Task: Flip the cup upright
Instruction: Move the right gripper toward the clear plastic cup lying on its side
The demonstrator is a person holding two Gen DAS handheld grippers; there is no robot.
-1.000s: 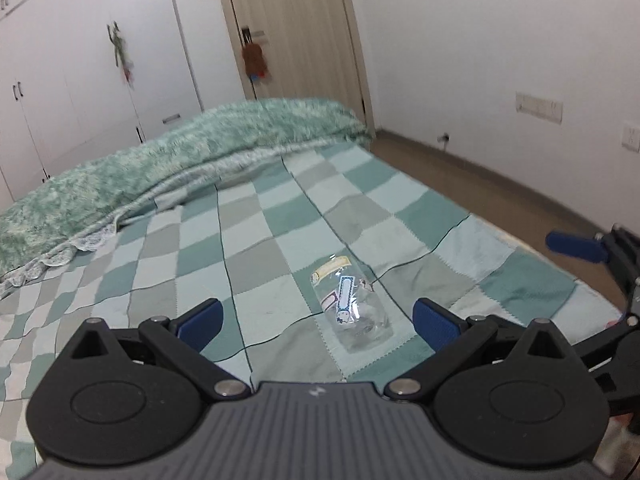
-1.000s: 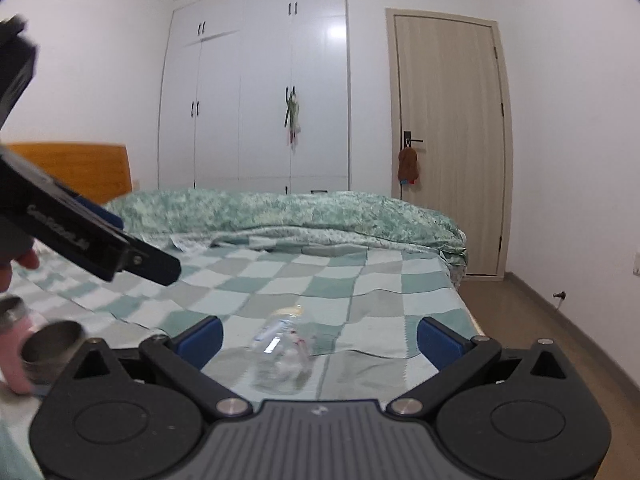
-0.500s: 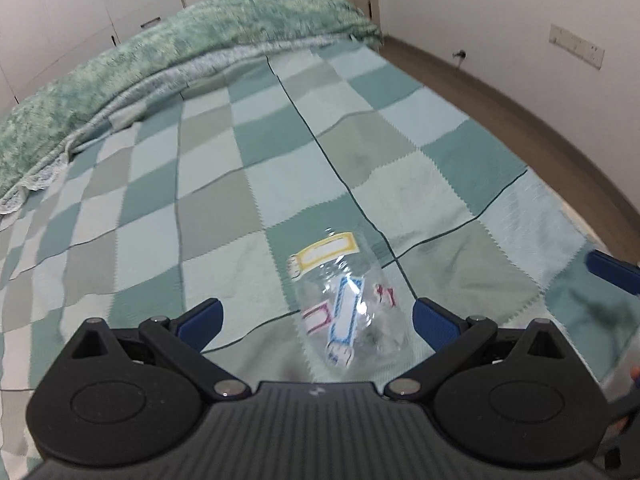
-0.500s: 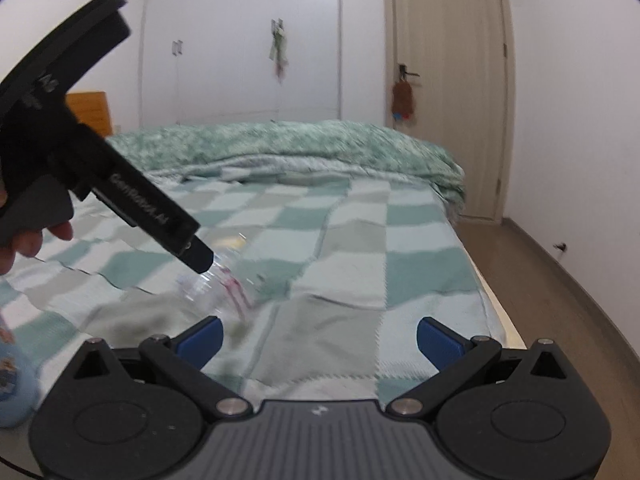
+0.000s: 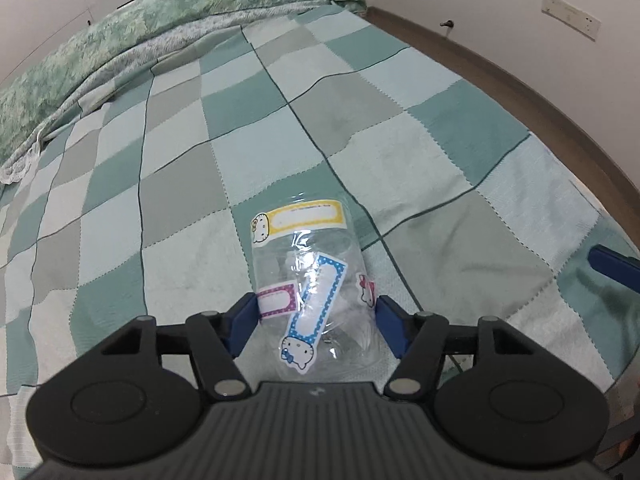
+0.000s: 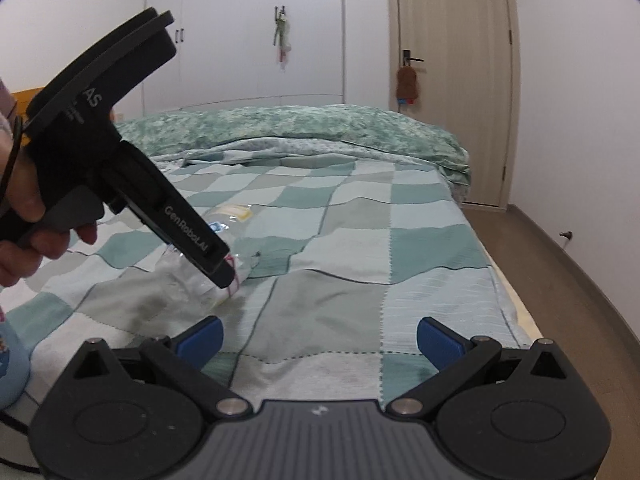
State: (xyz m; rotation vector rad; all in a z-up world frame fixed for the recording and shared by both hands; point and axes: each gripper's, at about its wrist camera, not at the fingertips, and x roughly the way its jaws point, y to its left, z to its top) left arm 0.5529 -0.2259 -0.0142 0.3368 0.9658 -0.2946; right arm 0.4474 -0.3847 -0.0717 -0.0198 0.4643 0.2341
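The cup (image 5: 310,288) lies sideways on the bed (image 5: 400,128). The left gripper (image 5: 316,314) straddles it, jaws seemingly touching; squeeze gently, then rotate. The right gripper (image 6: 318,338) is released.

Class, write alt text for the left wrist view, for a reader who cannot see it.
A clear plastic cup with cartoon name stickers lies on its side on a green checked quilt, with the left gripper closed around it, blue fingers against both sides. A rumpled green blanket lies at the far end.
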